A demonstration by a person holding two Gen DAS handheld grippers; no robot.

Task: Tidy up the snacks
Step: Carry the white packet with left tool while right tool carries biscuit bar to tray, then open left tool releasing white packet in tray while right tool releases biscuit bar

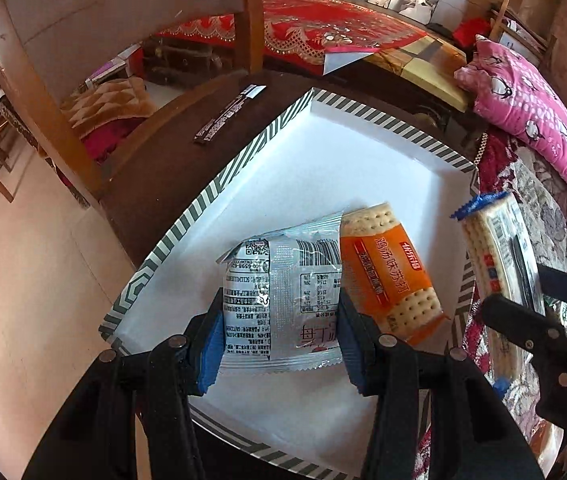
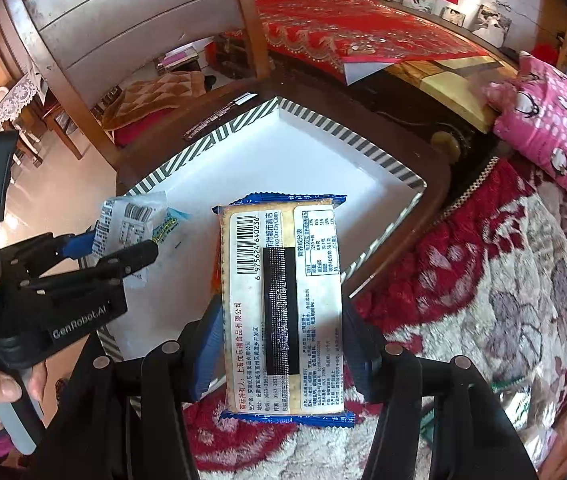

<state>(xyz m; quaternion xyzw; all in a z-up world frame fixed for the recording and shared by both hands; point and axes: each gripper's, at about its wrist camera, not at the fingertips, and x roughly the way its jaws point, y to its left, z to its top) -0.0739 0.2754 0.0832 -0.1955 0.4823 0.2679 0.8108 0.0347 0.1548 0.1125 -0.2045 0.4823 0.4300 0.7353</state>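
A white box lid with a grey striped rim (image 1: 243, 168) sits on a dark wooden table; it also shows in the right wrist view (image 2: 323, 160). An orange cracker pack (image 1: 391, 268) lies inside it. My left gripper (image 1: 279, 320) is shut on a silver snack packet (image 1: 283, 304) and holds it over the lid; the packet also shows in the right wrist view (image 2: 131, 224). My right gripper (image 2: 279, 344) is shut on a blue-edged cracker pack (image 2: 283, 308), label side up, over the lid's right edge; the pack also shows in the left wrist view (image 1: 495, 264).
A long black snack stick (image 1: 227, 114) lies on the table beyond the lid. A wooden chair (image 1: 83, 80) stands behind the table. A red floral blanket (image 2: 483, 300) and a pink pillow (image 2: 555, 140) lie to the right.
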